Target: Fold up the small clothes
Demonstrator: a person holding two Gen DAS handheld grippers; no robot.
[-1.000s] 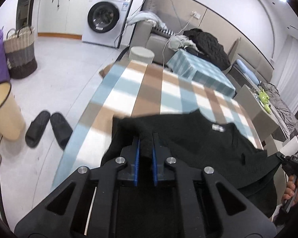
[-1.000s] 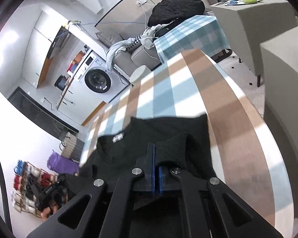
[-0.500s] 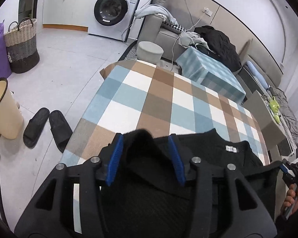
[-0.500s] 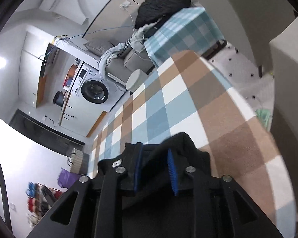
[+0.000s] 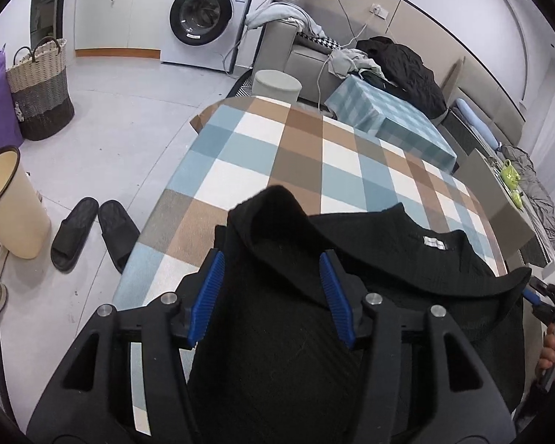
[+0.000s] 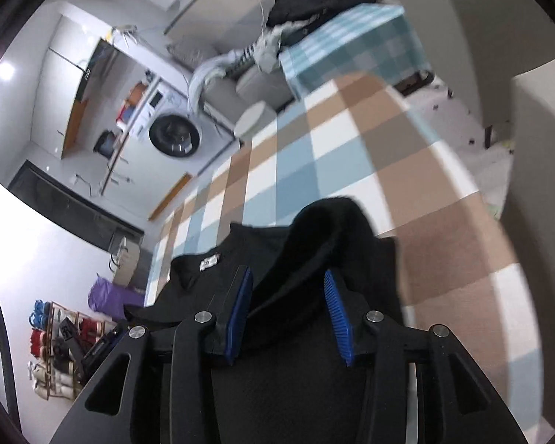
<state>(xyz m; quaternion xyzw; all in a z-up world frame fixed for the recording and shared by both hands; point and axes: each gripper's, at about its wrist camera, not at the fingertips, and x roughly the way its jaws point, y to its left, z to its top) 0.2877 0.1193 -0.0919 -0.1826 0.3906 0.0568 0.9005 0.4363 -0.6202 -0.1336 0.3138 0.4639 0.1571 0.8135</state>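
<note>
Both grippers, clamped on cloth a second ago, now stand wide open; left gripper: blue fingers spread, holding nothing, a raised fold of the black sweater lying loose between them; right gripper: fingers likewise spread and empty, a sweater hump between; sweater: on the checked table, near edge, white neck label showing; slippers: on floor

No legible text — neck label on black sweater too small.
</note>
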